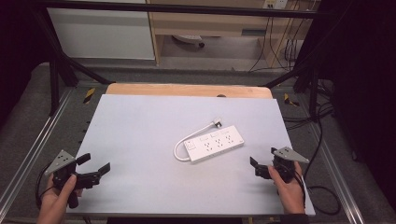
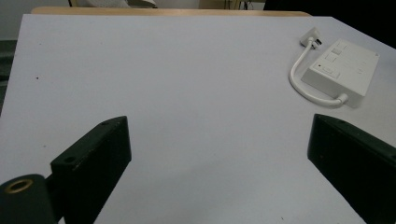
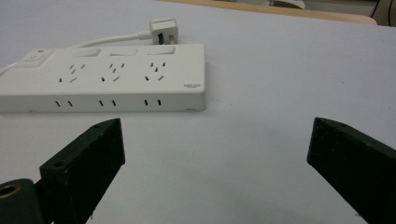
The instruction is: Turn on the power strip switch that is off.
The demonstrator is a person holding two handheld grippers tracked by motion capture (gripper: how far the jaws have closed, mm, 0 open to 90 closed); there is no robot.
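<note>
Setting: pale grey table with a wooden edge strip at its far side, framed by black metal struts; cabinets and dangling cables stand on the floor beyond.
Power strip: a white power strip lies flat on the table, right of centre, angled so its far end points up and to the right.
Cord: its short white cord loops out from the near-left end and curves back along the strip, ending in a white plug just past the far long side.
Left gripper: left gripper held low at the near-left corner of the table, jaws spread wide with nothing between them; well apart from the strip.
Right gripper: right gripper held at the near-right edge, jaws likewise spread wide and empty, near the strip's right end but not touching it.
Left gripper view: power strip at upper right, switch end nearest.
Right gripper view: strip's long side faces the camera, sockets up.
Hands: a person's hands grip both handles from below.
</note>
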